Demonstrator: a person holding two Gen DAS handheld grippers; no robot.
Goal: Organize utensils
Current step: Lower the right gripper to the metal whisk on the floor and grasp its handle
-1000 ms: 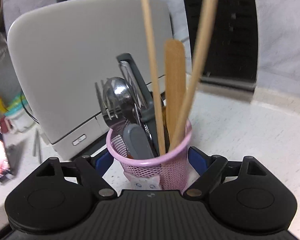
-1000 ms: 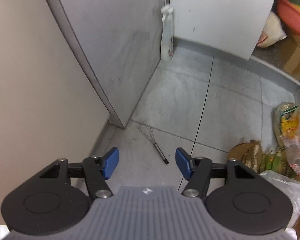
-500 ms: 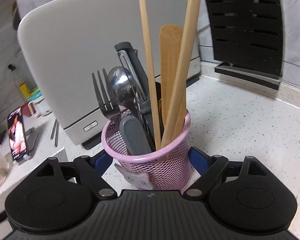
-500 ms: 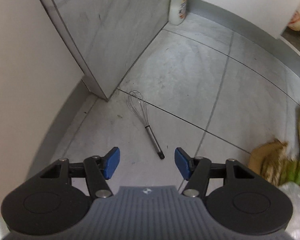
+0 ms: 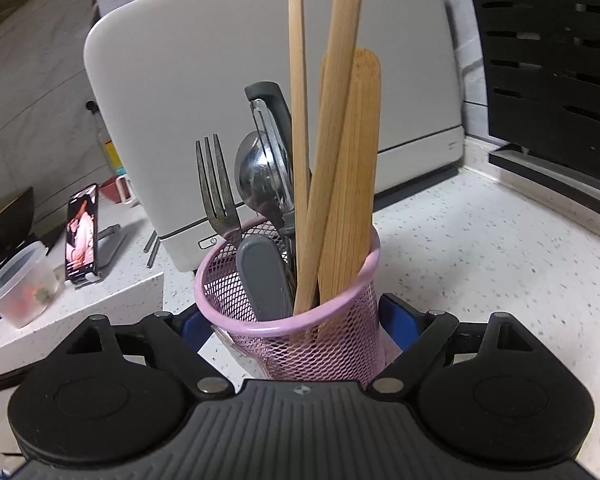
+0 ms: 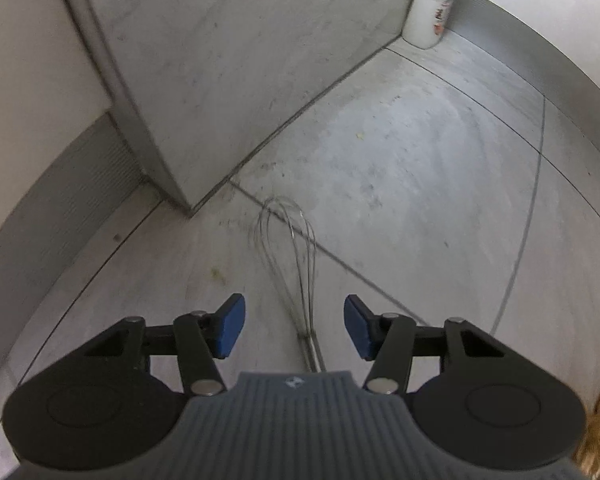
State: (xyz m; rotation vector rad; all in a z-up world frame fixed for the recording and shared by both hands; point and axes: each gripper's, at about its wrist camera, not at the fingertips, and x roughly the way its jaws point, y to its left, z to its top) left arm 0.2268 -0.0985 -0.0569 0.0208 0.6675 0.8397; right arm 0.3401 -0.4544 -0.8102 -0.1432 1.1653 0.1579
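Right gripper (image 6: 294,330): jaws closing, nothing gripped yet; wire whisk (image 6: 296,276) lies on floor between them. Left gripper (image 5: 296,322): opening around pink mesh holder (image 5: 300,320). Risk: your pads may pinch thin wires, slip.

On the speckled counter (image 5: 480,264), open room lies to the right of the pink mesh utensil cup (image 5: 300,340), while the white appliance (image 5: 260,72) blocks behind it and a phone on its stand (image 5: 82,234) and a plastic tub (image 5: 20,284) crowd the left. Tall wooden handles (image 5: 332,120) bar approach from above. On the floor (image 6: 440,168), the whisk (image 6: 296,264) lies in open tile, with the cabinet corner (image 6: 172,120) just left of its wires.
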